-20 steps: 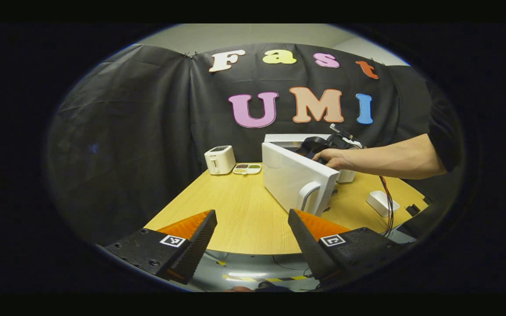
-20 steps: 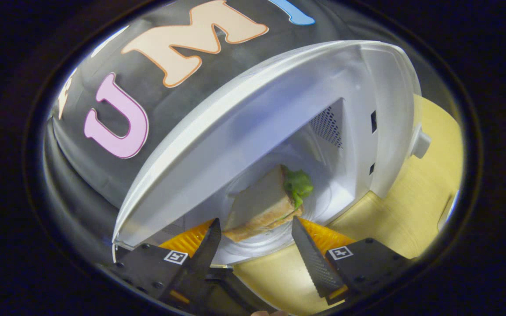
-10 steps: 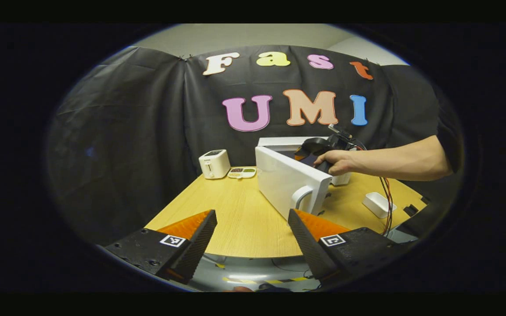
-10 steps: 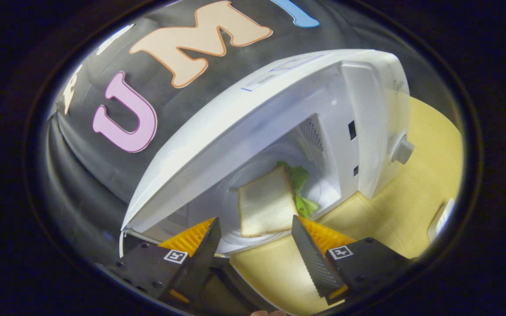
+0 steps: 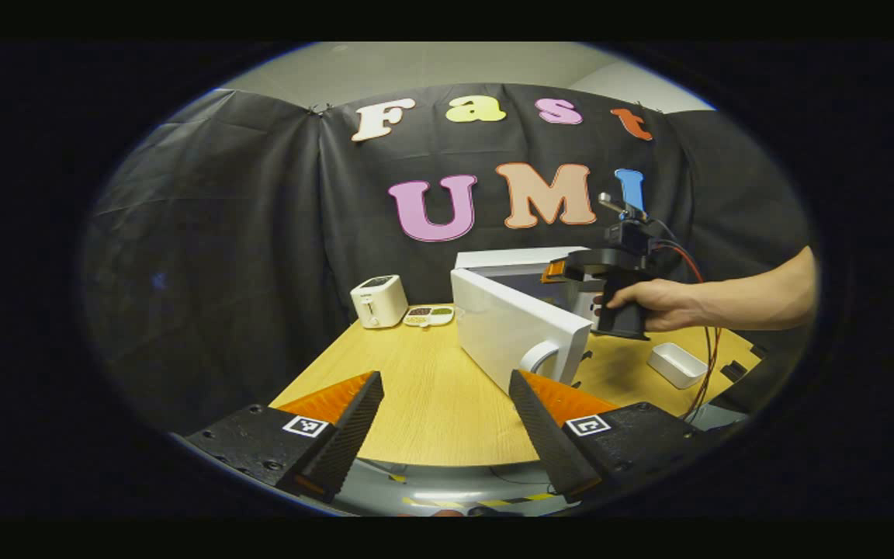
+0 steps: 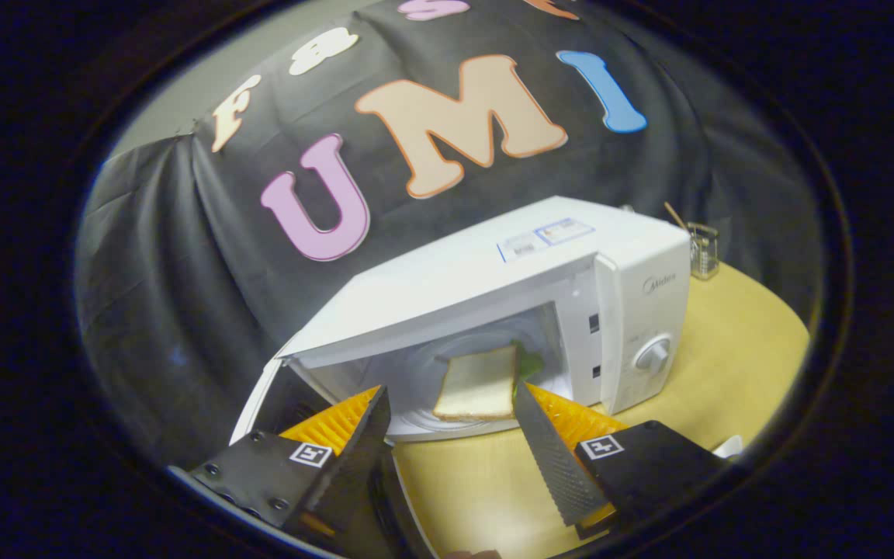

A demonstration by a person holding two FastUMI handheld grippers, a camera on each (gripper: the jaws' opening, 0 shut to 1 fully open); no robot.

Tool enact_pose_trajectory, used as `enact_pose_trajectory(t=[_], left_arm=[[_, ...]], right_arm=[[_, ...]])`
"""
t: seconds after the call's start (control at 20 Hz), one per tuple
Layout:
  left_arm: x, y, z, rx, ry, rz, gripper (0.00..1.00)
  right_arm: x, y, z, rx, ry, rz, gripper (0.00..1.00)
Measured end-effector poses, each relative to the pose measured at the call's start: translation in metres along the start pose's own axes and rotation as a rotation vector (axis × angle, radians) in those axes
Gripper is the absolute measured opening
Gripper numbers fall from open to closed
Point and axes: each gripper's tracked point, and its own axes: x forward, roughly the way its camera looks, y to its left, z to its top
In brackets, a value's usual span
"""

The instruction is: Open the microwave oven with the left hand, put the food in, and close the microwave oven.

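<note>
Sandwich (image 6: 479, 383) sits inside open microwave (image 6: 540, 295) at 12 o'clock of right gripper (image 6: 451, 435), both it and left gripper (image 5: 447, 423) spread, empty.

A: Report the items on the bench (image 5: 424, 396).

B: A wooden bench with a rounded front edge. At its far left stands a small white toaster (image 5: 378, 301), upright. Just beside it lies a shallow divided tray (image 5: 431, 315) with darker contents, too small to identify.

A: The near right side?

B: A small white rectangular dish (image 5: 678, 364), alone near the edge. Red and black cables (image 5: 705, 373) hang beside it.

A: Anything further back?

B: A clear glass (image 6: 703, 250) holding a thin stick, at the bench's far right corner against the black cloth wall (image 5: 245, 217).
</note>
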Motion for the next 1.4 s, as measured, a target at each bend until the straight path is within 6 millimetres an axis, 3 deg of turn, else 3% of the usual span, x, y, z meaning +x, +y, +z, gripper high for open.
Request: enact_pose_trajectory(t=[0.15,0.2,0.35,0.6,0.65,0.7,0.9,0.95,1.0,1.05,1.1,1.15,1.2,1.25,1.3,1.4], left_arm=[[0.014,0.0,-0.002,0.019,0.017,0.008,0.95],[0.017,-0.006,0.001,0.023,0.015,-0.003,0.93],[0.027,-0.013,0.007,0.047,-0.002,-0.018,0.94],[0.043,-0.032,0.003,0.06,0.002,-0.045,0.91],[0.048,-0.034,0.005,0.058,-0.001,-0.046,0.91],[0.053,-0.036,0.005,0.047,-0.003,-0.046,0.9],[0.072,-0.044,0.012,0.015,-0.012,-0.041,0.85],[0.076,-0.046,0.012,0.009,-0.009,-0.047,0.82],[0.08,-0.048,0.011,0.005,-0.007,-0.052,0.73],[0.083,-0.049,0.011,0.0,-0.008,-0.054,0.72],[0.085,-0.053,0.01,-0.006,-0.005,-0.064,0.58],[0.089,-0.054,0.008,-0.001,-0.001,-0.056,0.53],[0.092,-0.051,0.006,0.009,0.004,-0.045,0.34],[0.096,-0.054,0.002,0.022,0.012,-0.05,0.24],[0.099,-0.059,-0.003,0.031,0.023,-0.057,0.01],[0.101,-0.068,-0.004,0.04,0.031,-0.08,0.0]], right_arm=[[-0.03,0.002,0.023,-0.126,-0.1,0.045,0.99],[-0.039,0.002,0.032,-0.179,-0.131,0.054,0.9],[-0.066,0.001,0.059,-0.295,-0.221,0.079,0.9],[-0.112,-0.02,0.104,-0.368,-0.315,0.05,0.91],[-0.121,-0.026,0.11,-0.381,-0.322,0.042,0.91],[-0.132,-0.033,0.114,-0.391,-0.335,0.033,0.99],[-0.168,-0.061,0.12,-0.439,-0.363,0.003,0.99],[-0.176,-0.066,0.121,-0.442,-0.364,0.0,0.91],[-0.185,-0.071,0.122,-0.444,-0.367,-0.006,0.93],[-0.193,-0.076,0.126,-0.445,-0.382,-0.007,0.94],[-0.199,-0.08,0.133,-0.451,-0.399,-0.018,0.96],[-0.204,-0.086,0.137,-0.458,-0.413,-0.029,0.96],[-0.209,-0.089,0.14,-0.462,-0.42,-0.036,0.96],[-0.213,-0.092,0.143,-0.462,-0.426,-0.046,1.0],[-0.216,-0.095,0.147,-0.455,-0.432,-0.054,0.96],[-0.223,-0.101,0.148,-0.43,-0.431,-0.069,0.96]])
